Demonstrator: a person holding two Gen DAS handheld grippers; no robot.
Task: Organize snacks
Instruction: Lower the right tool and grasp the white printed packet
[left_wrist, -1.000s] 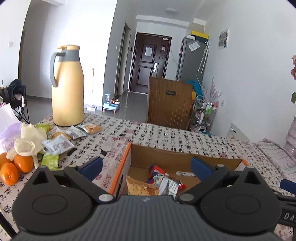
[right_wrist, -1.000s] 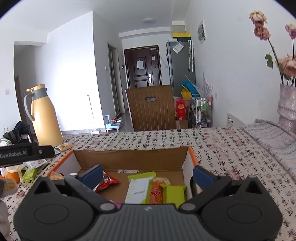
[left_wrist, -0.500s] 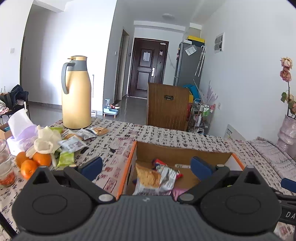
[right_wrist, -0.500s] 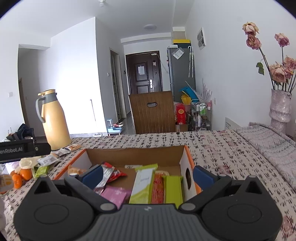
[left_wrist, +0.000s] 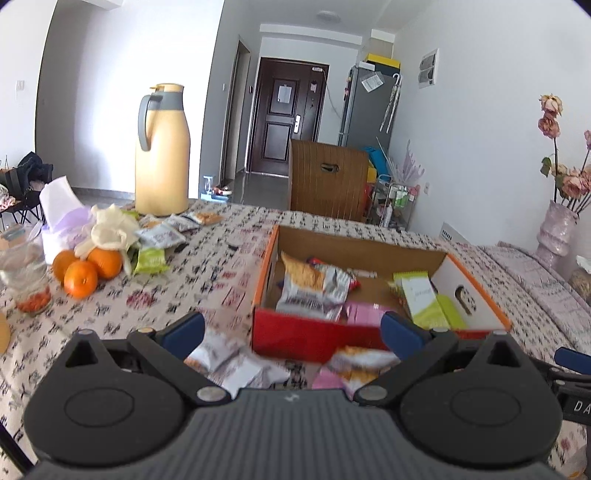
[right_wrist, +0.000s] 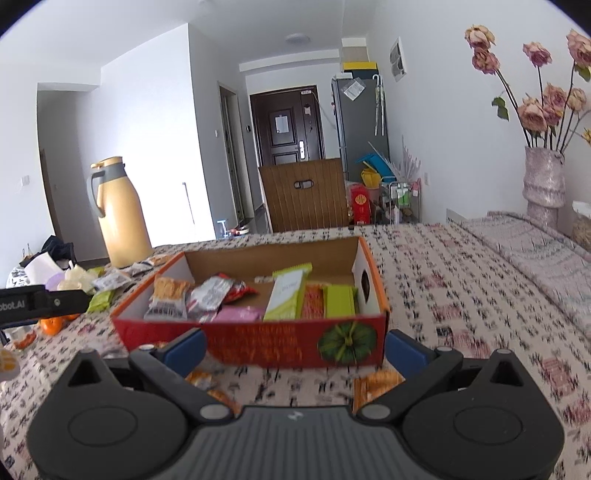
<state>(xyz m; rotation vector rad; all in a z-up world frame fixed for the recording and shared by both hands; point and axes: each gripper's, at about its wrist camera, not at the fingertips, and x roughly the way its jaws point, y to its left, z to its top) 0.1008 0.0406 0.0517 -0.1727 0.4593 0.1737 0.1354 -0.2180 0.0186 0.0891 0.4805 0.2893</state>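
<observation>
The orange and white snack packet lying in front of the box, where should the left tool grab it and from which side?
Judging by its pose, the orange and white packet lies flat just before the box. Bring the open left tool down from above and pinch its puffed near edge; the box wall blocks the far side.

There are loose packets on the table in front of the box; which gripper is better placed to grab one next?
Probably the left gripper: open, with white packets lying between its fingers. The right gripper, also open, faces the box, with only orange packets at its edges.
</observation>
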